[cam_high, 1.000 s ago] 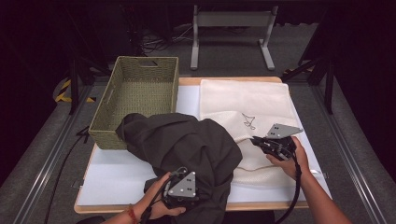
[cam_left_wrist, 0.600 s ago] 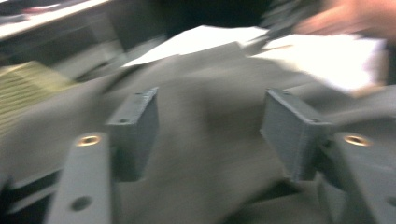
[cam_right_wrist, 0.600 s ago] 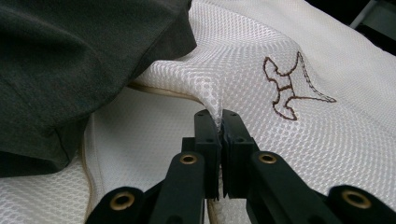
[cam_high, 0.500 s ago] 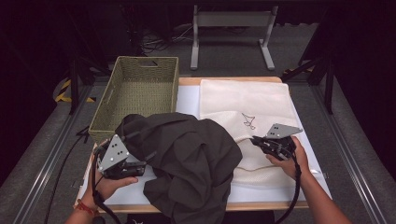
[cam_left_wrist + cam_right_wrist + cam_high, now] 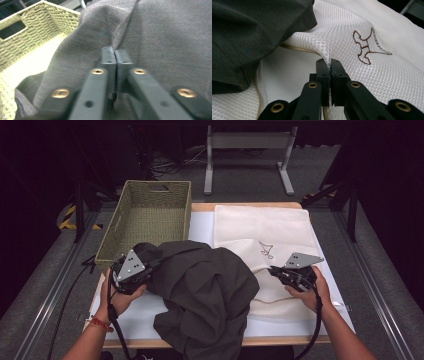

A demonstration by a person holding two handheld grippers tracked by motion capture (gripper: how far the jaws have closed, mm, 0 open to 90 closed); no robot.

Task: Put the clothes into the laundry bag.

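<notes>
Both jaws clamped. Left gripper (image 5: 150, 270) just closed, pinching dark grey crumpled cloth garment (image 5: 210, 290). Right gripper (image 5: 274, 270) pinches white mesh fabric bag (image 5: 260, 227).

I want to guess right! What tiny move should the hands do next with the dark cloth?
Probably the left gripper lifts the dark cloth toward the basket. Its fingers just closed, pinching a fold, while the right gripper pinches the white mesh bag lying partly underneath.
</notes>
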